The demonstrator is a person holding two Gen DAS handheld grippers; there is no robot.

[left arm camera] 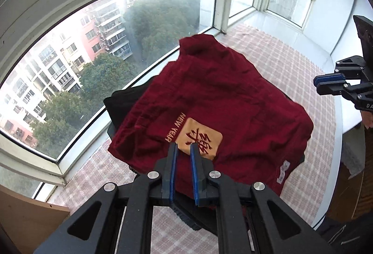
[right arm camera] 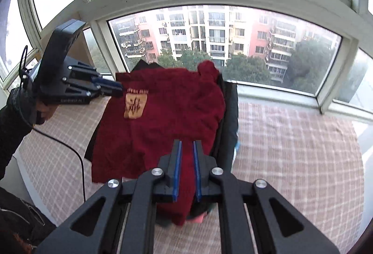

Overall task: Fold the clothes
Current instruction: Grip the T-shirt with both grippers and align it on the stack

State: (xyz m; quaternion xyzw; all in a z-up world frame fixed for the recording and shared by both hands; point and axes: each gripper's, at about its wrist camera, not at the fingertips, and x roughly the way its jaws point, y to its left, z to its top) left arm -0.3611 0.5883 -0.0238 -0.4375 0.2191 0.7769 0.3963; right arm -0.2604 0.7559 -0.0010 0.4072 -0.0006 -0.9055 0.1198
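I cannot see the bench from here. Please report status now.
Both grippers, left and right, open, holding nothing. Red shirt folded on the dark clothes pile. Nothing in the way.

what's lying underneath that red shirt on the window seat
Dark clothing sticks out beneath the red shirt, on the checked cloth. How many garments are stacked there is hidden.

"NEW YEAR" ran in gold letters on the dark red garment [left arm camera: 221, 95], at nine o'clock of its tan patch [left arm camera: 199, 138], which bore a red Chinese character. On the right gripper [left arm camera: 328, 83], "DA" showed, cut off by the frame's edge.
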